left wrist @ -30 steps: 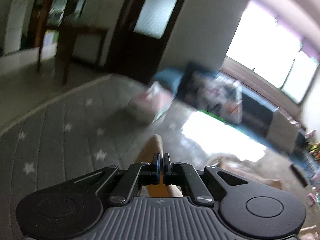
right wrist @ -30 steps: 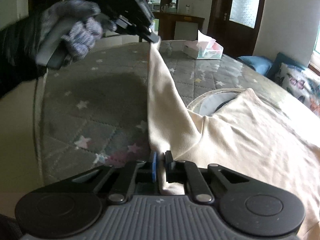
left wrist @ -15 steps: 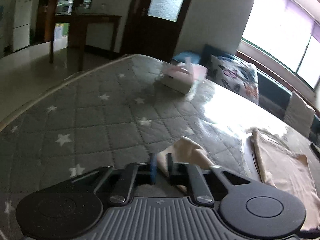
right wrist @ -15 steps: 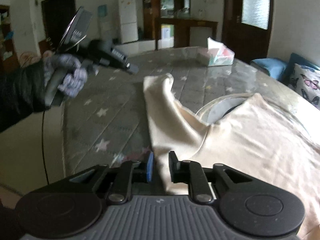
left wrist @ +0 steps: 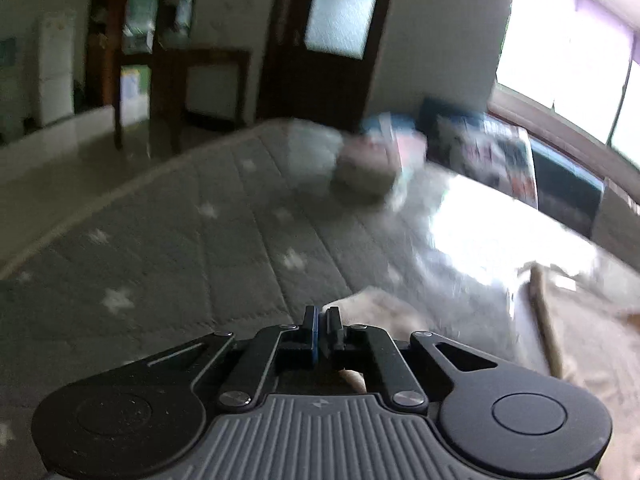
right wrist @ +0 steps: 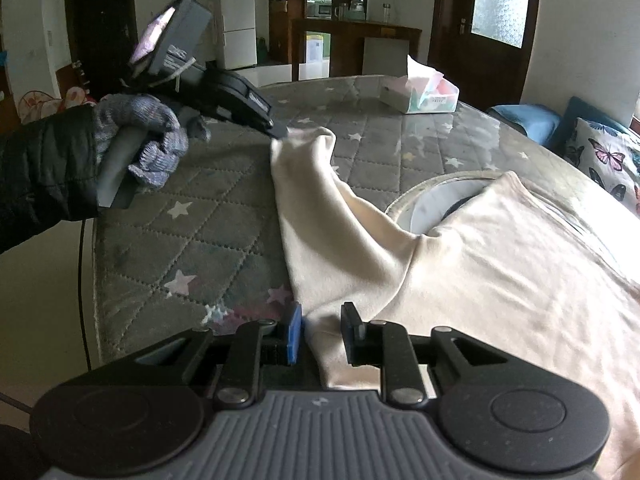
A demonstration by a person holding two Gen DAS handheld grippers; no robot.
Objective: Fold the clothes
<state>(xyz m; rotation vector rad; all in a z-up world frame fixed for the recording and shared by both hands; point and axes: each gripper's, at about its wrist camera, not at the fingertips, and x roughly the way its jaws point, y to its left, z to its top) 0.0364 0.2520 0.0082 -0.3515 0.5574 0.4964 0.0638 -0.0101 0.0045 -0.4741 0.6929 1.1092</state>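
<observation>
Cream shirt lies spread across the right half of the right-wrist frame, on the grey star-quilted table, w/ one sleeve running from bottom centre up to centre. My left gripper, upper left, has its jaws pinched on the sleeve's tip. My right gripper, bottom centre, has jaws parted wide w/ the sleeve's base between them, not clamped. Tissue box sits at upper centre. Left-wrist view is blurred.
</observation>
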